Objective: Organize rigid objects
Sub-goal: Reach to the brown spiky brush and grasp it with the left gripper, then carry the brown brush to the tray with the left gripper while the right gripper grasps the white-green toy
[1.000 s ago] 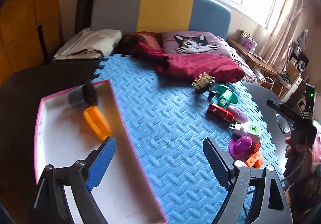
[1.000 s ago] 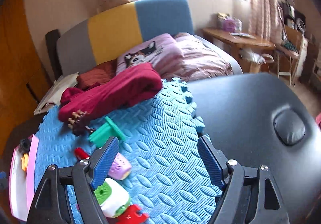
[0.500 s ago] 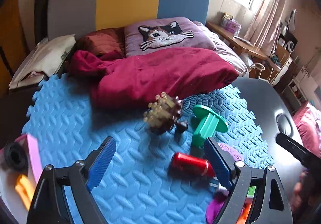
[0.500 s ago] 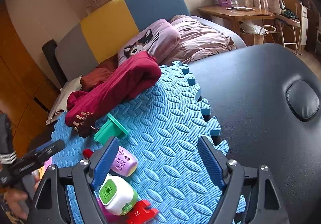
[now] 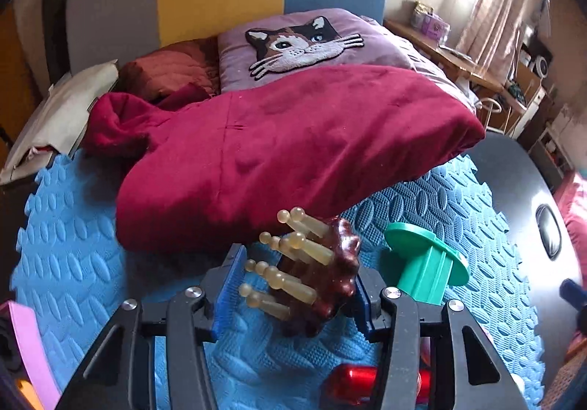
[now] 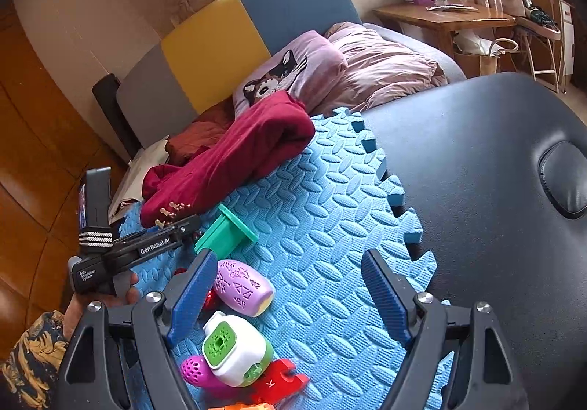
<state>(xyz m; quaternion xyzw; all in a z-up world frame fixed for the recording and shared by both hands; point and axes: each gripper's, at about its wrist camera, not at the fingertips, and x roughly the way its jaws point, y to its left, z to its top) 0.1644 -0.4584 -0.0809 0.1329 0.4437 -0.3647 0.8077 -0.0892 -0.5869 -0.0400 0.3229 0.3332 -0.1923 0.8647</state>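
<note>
My left gripper [image 5: 293,285] has its jaws closed around a dark brown massager with amber knobbed prongs [image 5: 312,274], on the blue foam mat [image 5: 73,263]. A green spool [image 5: 422,270] lies just right of it; a red can [image 5: 352,380] lies below. My right gripper [image 6: 290,296] is open and empty above the mat [image 6: 330,211]. Near its left finger lie a purple patterned cup [image 6: 242,287], a white toy with a green face [image 6: 231,347], a magenta ball [image 6: 198,371] and a red piece [image 6: 279,380]. The left gripper [image 6: 176,226] shows there too, at the massager [image 6: 172,211] beside the green spool [image 6: 227,230].
A crimson garment [image 5: 293,153] lies heaped on the mat's far side, just behind the massager. A pink-edged tray [image 5: 25,344] sits at the far left. The black padded table [image 6: 495,189] extends right. A bed with a cat pillow [image 5: 301,39] stands behind.
My left gripper swung from the tray, moved forward to the massager and closed around it. My right gripper stayed open and drew back slightly.
</note>
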